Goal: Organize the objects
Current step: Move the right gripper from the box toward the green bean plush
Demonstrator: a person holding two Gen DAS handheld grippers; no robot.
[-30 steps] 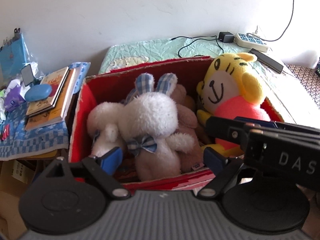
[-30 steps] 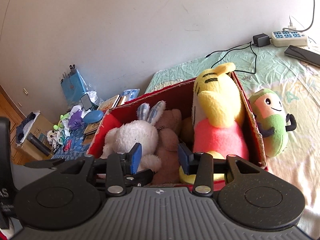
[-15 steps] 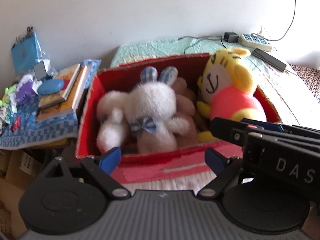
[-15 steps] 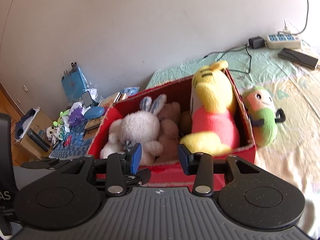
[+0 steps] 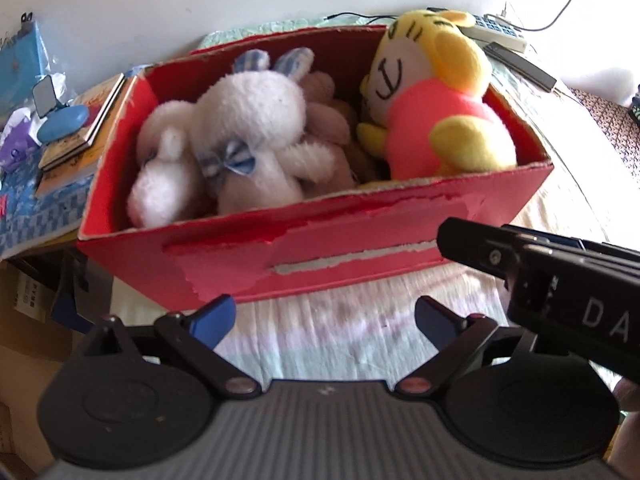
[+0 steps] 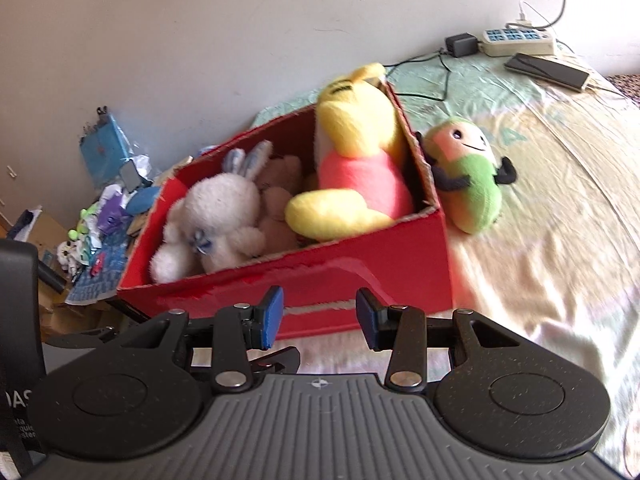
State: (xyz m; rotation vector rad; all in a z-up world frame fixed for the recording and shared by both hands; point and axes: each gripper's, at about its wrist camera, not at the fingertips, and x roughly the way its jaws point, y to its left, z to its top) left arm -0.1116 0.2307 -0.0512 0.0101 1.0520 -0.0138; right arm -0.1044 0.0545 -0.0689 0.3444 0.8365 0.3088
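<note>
red box (image 5: 360, 248) on the bed (image 6: 560, 264) near its wall-side edge, packed with white rabbit (image 5: 248, 120), yellow tiger (image 5: 436, 108) and brown plush (image 5: 324, 104). green plush (image 6: 468, 176) just outside the box's right wall. left gripper (image 5: 324, 316) and right gripper (image 6: 320, 316) both spread apart, empty, short of the box's front.

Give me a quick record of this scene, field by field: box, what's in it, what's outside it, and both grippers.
Container: red box on the bed
Inside: white rabbit plush, yellow tiger plush, brown plush
Outside: green plush, beside the box's right wall
Left gripper: open, empty
Right gripper: open, empty
</note>
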